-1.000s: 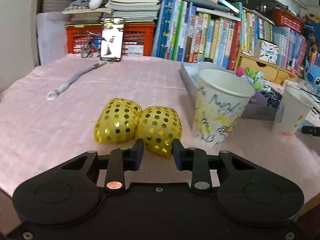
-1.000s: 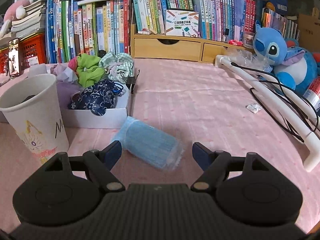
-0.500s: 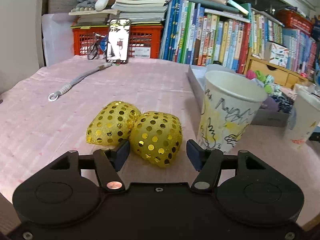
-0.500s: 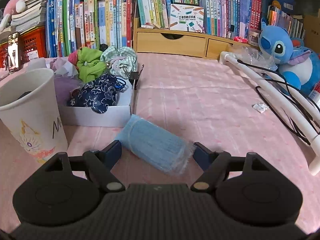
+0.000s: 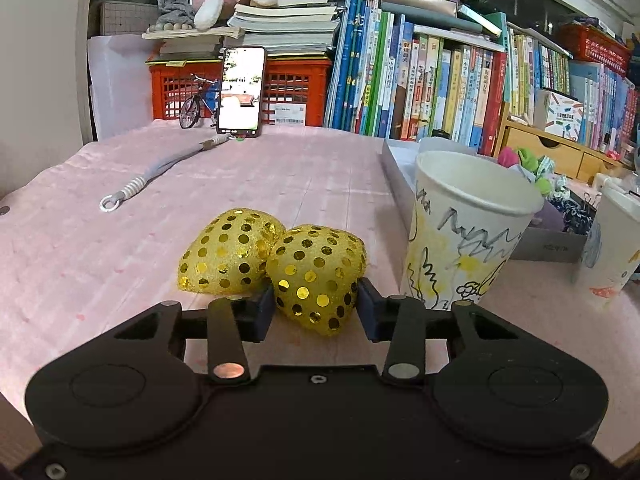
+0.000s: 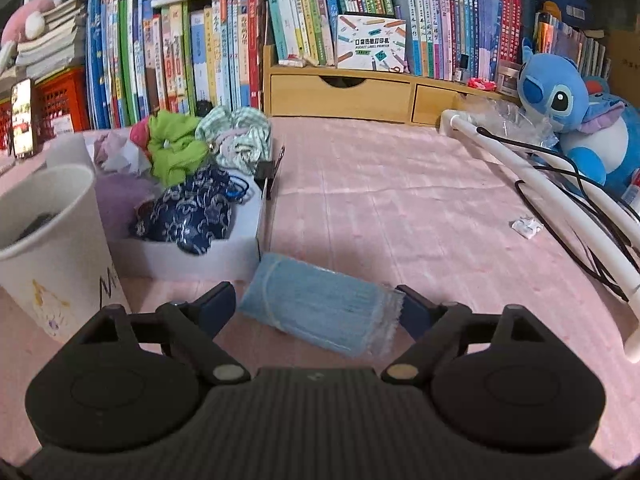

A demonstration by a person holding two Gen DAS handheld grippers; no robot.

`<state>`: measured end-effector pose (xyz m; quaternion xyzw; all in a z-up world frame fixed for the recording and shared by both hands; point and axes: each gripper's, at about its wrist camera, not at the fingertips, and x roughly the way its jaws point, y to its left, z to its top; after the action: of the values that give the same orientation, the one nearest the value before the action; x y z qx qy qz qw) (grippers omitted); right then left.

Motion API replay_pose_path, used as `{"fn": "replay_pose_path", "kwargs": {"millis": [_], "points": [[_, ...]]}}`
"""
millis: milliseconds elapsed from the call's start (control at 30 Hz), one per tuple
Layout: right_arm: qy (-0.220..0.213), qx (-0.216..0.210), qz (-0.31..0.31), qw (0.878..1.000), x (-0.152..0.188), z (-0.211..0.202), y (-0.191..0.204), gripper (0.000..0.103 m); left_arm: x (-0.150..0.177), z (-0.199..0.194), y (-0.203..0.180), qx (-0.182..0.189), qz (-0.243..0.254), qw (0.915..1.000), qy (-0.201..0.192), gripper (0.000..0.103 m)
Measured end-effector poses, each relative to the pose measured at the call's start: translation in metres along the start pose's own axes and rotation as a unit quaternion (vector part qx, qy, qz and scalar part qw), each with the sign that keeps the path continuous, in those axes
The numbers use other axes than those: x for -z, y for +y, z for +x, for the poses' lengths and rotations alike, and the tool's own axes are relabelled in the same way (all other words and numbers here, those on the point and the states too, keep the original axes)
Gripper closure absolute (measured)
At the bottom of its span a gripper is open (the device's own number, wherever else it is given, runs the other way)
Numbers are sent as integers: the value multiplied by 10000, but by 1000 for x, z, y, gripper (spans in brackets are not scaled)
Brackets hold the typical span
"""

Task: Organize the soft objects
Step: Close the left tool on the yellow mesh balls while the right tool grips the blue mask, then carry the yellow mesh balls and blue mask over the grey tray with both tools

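Clamping the left gripper (image 5: 316, 308) on the sequined heart cushion (image 5: 318, 274) looks secure — the right gripper (image 6: 316, 308), jaws apart and just widened, should centre the rolled blue cloth (image 6: 320, 306) between them before squeezing.

Both grippers are matte black: the left gripper (image 5: 316, 312) smooth-bodied, the right gripper (image 6: 316, 310) ribbed, with seemingly navy pads, rivets at six o'clock.
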<state>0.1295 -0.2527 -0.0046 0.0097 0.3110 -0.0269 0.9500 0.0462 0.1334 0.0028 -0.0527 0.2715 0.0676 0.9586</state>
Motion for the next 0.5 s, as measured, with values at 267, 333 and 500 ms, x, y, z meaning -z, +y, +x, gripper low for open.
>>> {"fn": "replay_pose_path", "kwargs": {"millis": [267, 333, 500], "points": [[75, 72, 112, 9999, -4, 9, 0, 18, -8, -3, -1, -32, 88, 9999, -141, 64], [82, 83, 104, 9999, -3, 9, -1, 21, -11, -3, 0, -47, 106, 9998, -163, 64], [21, -9, 133, 9999, -1, 3, -5, 24, -17, -7, 6, -72, -5, 9997, -216, 64]]}}
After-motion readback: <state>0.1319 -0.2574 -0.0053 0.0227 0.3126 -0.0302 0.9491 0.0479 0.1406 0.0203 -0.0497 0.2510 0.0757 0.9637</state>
